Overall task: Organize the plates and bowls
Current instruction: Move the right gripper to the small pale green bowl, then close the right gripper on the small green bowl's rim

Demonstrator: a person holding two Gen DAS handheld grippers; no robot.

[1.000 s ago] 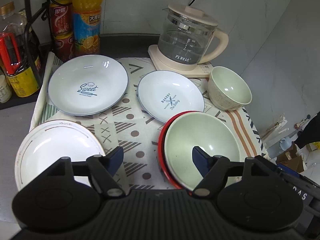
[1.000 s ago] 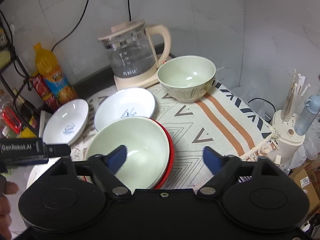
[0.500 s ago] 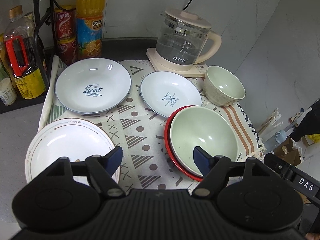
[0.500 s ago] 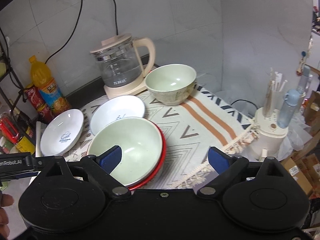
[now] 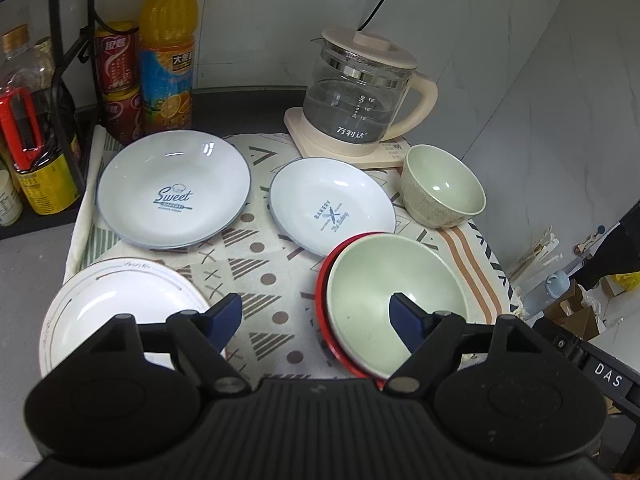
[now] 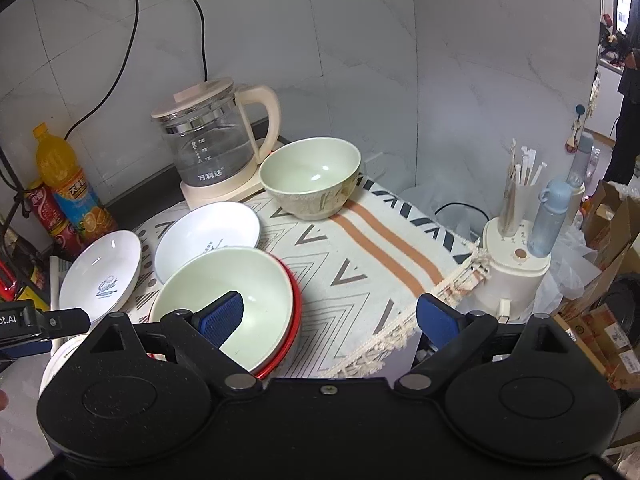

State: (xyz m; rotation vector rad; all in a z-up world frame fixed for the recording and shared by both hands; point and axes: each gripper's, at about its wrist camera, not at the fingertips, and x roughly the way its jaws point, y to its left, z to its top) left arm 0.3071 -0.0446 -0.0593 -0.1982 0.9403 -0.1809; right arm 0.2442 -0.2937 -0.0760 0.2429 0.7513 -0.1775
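A wide pale green bowl (image 5: 384, 292) rests in a red plate (image 5: 322, 304) at the near right of the patterned cloth. My left gripper (image 5: 316, 310) hangs open above the cloth, its right finger over that bowl, holding nothing. Further back lie a "Sweet" plate (image 5: 172, 188), a "Bakery" plate (image 5: 332, 206) and a deep speckled green bowl (image 5: 444, 192). A white plate with a brown line (image 5: 112, 308) sits near left. My right gripper (image 6: 330, 310) is open and empty over the cloth's fringe, its left finger above the wide bowl (image 6: 228, 288). The deep bowl (image 6: 312, 178) stands behind.
A glass kettle (image 5: 360, 100) stands on its base at the back by the wall. An orange drink bottle (image 5: 168, 52), red cans and sauce bottles crowd the back left. Off the table's right edge stand a white appliance (image 6: 516, 276), a blue bottle and cardboard boxes.
The right gripper's jaws have spread wider and it has drawn back a little, showing more of the table's right side. The left gripper has hardly moved. No dish has shifted.
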